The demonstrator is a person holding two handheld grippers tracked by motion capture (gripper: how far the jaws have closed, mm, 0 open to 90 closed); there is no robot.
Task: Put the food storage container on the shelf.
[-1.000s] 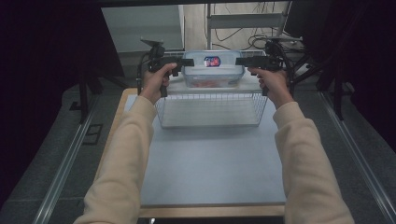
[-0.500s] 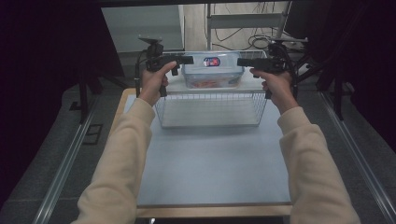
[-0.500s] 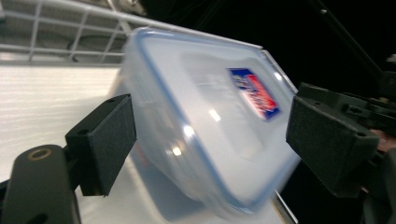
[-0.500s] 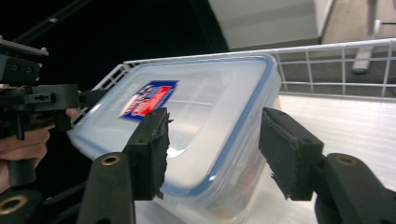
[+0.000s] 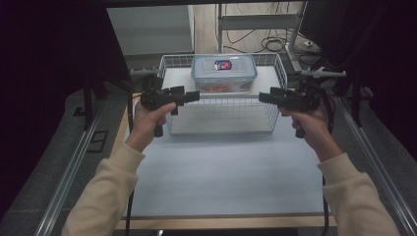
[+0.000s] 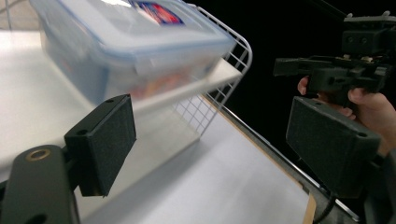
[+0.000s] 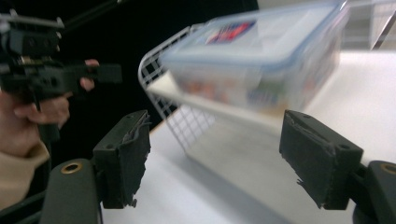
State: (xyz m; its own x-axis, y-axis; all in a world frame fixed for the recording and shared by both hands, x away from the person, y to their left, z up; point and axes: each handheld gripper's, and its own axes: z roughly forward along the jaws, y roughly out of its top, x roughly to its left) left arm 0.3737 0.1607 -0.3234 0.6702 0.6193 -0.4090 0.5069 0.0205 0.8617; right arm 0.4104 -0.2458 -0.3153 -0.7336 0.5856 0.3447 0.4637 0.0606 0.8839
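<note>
A clear plastic container [image 5: 223, 73] with a blue-rimmed lid and a red-blue label sits in the back of a white wire basket [image 5: 221, 102]. My left gripper [image 5: 189, 95] hovers by the basket's front left corner, pointing right. My right gripper [image 5: 264, 97] hovers by the front right corner, pointing left. Both are open and empty; their jaws have just been opening, the right most lately. In the left gripper view the jaws [image 6: 215, 140] frame the container [image 6: 126, 42]. The right gripper view looks past its jaws [image 7: 222, 154] at the container [image 7: 261, 60] and basket corner [image 7: 154, 70].
The basket stands at the far end of a white table top [image 5: 221, 172] with a wooden front edge [image 5: 221, 219]. Metal rails [image 5: 74, 167] run along both sides. Cables and a metal frame [image 5: 255, 22] lie beyond the table; dark curtains hang left and right.
Both grippers were at the ends of the container and have let go of it. Both hands have drawn back toward me and apart, to the basket's front corners. The container has stayed in place.
</note>
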